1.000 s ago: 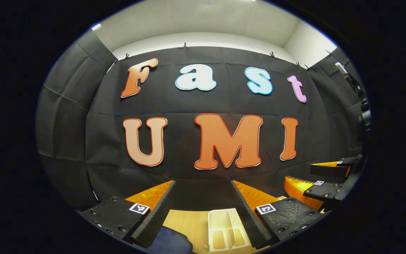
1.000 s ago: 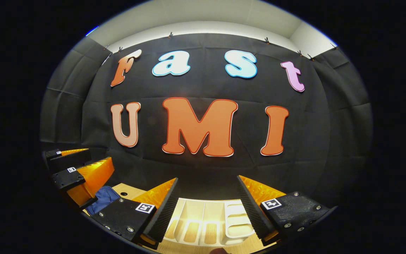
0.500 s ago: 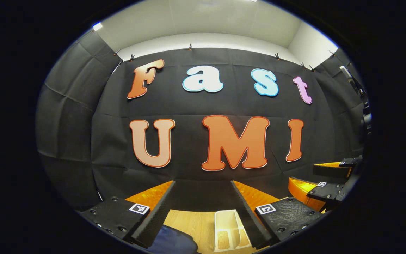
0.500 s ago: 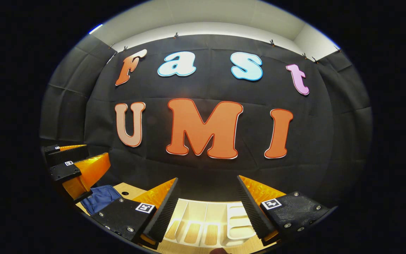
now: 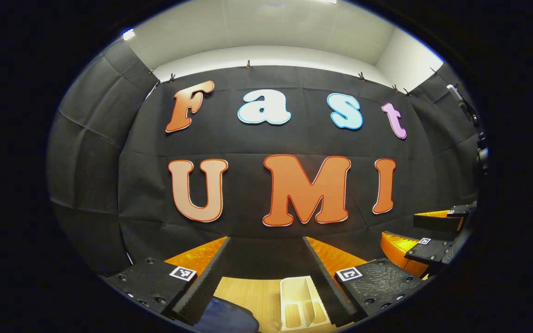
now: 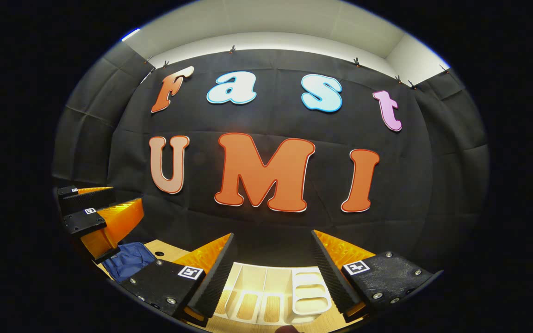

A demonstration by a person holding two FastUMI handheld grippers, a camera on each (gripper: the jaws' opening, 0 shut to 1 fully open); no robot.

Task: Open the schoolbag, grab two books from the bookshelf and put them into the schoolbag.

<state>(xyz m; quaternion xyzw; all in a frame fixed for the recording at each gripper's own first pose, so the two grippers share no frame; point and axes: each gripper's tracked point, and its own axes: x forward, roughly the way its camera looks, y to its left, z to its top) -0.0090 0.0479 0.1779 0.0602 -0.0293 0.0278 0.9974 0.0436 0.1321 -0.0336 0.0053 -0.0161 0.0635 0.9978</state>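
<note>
Black cloth (image 5: pixel 266 138) hung in creased panels across the back and sides of the booth, clipped along its top edge. Above it ran a pale wall (image 6: pixel 271 39) and ceiling, brightly lit. A light wooden tabletop (image 5: pixel 252 293) lay below.

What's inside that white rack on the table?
The white bookshelf shows empty upright slots with the wooden table visible through its cutouts. No books are visible; the right gripper's fingers cover its ends.
</note>
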